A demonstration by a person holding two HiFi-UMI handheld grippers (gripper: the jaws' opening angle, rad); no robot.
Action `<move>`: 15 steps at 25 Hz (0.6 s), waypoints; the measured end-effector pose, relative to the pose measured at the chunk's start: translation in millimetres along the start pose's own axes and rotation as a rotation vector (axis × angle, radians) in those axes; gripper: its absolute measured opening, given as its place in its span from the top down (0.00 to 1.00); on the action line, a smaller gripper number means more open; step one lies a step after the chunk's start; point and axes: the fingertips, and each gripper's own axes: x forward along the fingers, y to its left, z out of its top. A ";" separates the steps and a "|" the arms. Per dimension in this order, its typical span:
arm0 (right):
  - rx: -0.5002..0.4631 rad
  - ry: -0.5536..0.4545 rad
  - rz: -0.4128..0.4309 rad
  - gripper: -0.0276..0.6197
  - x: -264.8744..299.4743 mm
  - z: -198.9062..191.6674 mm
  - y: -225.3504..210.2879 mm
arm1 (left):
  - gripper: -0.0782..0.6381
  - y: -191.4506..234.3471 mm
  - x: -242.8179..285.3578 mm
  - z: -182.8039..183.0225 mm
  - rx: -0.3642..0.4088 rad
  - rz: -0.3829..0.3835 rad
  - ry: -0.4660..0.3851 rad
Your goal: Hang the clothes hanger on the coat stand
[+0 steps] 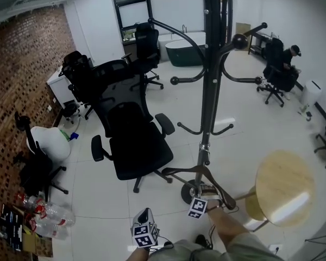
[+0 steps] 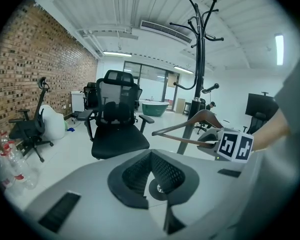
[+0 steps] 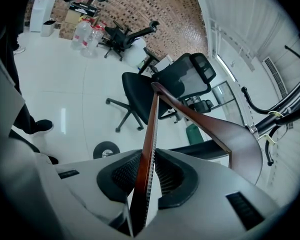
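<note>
The hanging isn't done yet. Your right claw (image 3: 149, 170) is clenched on the lower bar of the clothes hanger (image 3: 149, 134), which runs up and away from it. Your left claw (image 2: 151, 176) is closed and empty. Beyond the right claw stands the coat stand (image 1: 209, 91) with bare arms, so lifting and hooking remain.

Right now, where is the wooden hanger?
Head view, low centre-right: the wooden hanger is clamped in the right gripper, beside the lower pole of the coat stand.
</note>
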 end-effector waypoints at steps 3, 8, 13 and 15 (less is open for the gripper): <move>0.012 0.012 0.014 0.86 3.6 -7.3 -2.3 | 0.87 0.9 -5.7 -2.0 0.002 0.005 0.005; 0.102 0.001 0.030 0.79 12.2 -2.2 -15.6 | 0.87 12.3 -9.7 3.2 -0.002 0.018 -0.008; 0.172 -0.040 0.035 0.76 5.3 9.4 -15.9 | 0.87 14.4 -11.6 2.8 0.000 0.019 -0.023; 0.250 -0.068 0.026 0.76 -4.0 18.7 -18.0 | 0.87 14.6 -11.0 3.9 0.005 0.012 -0.027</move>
